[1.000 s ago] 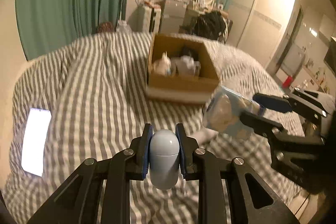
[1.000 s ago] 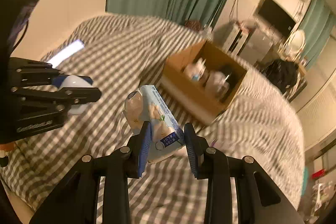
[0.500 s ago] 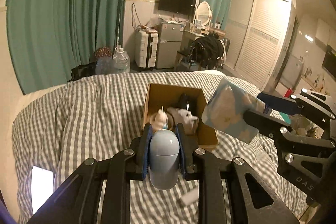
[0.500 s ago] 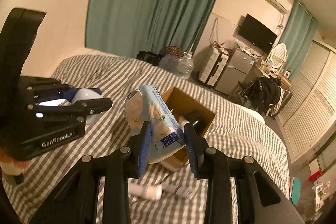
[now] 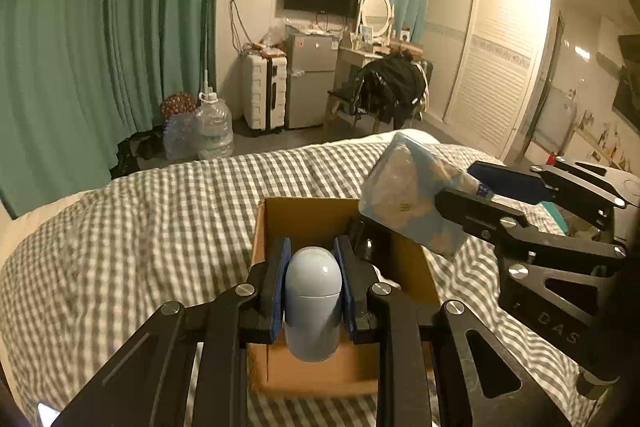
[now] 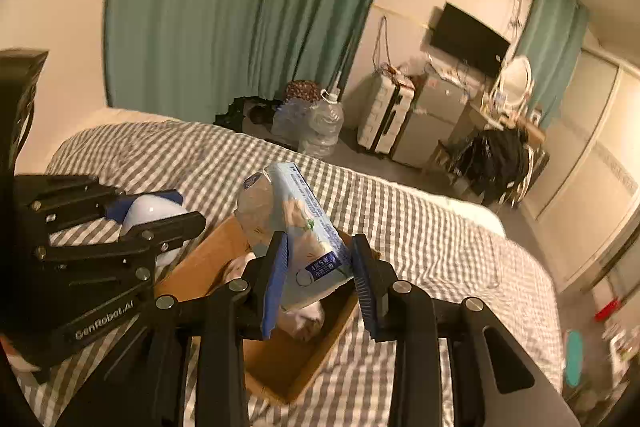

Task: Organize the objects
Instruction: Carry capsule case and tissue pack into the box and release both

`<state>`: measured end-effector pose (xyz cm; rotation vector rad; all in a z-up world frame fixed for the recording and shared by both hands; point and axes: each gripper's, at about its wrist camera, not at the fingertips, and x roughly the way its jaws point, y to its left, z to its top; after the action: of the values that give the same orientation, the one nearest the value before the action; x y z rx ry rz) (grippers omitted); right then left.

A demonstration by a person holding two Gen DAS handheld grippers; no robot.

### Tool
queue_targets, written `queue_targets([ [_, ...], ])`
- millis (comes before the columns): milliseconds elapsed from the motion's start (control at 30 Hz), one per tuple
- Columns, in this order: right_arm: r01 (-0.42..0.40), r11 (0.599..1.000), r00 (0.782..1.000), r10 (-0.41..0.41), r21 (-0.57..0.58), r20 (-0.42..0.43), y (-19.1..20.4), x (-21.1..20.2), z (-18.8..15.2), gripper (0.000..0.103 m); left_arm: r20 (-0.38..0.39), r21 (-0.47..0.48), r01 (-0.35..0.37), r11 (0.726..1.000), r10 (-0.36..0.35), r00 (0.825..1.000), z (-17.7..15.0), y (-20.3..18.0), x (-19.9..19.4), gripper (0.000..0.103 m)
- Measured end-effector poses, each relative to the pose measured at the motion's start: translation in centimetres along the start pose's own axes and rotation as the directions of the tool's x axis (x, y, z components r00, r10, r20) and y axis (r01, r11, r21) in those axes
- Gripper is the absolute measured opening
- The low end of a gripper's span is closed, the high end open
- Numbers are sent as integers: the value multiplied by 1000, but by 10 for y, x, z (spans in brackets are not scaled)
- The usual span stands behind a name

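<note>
My left gripper is shut on a pale blue capsule-shaped bottle and holds it over the open cardboard box on the checked bed. My right gripper is shut on a light blue tissue pack, held above the same box. The pack also shows in the left wrist view, over the box's right rim. The left gripper and bottle show in the right wrist view beside the box's left edge. Soft pale items lie inside the box, partly hidden.
The grey checked bedspread surrounds the box. A lit phone lies at the bed's near left corner. Beyond the bed stand water jugs, a white suitcase, a small fridge and a chair with dark clothes.
Both grippers have moved forward toward the box with their loads. The box now lies directly under both grippers. The grips have not changed.
</note>
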<state>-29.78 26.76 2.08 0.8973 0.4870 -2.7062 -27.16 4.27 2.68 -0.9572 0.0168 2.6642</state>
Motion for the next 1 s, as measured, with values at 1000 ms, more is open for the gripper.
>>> queue_targets([
  [1000, -88, 972, 987, 114, 218, -109, -45, 116, -36, 57, -151, 50, -10, 999, 17, 988, -29, -14, 79, 60],
])
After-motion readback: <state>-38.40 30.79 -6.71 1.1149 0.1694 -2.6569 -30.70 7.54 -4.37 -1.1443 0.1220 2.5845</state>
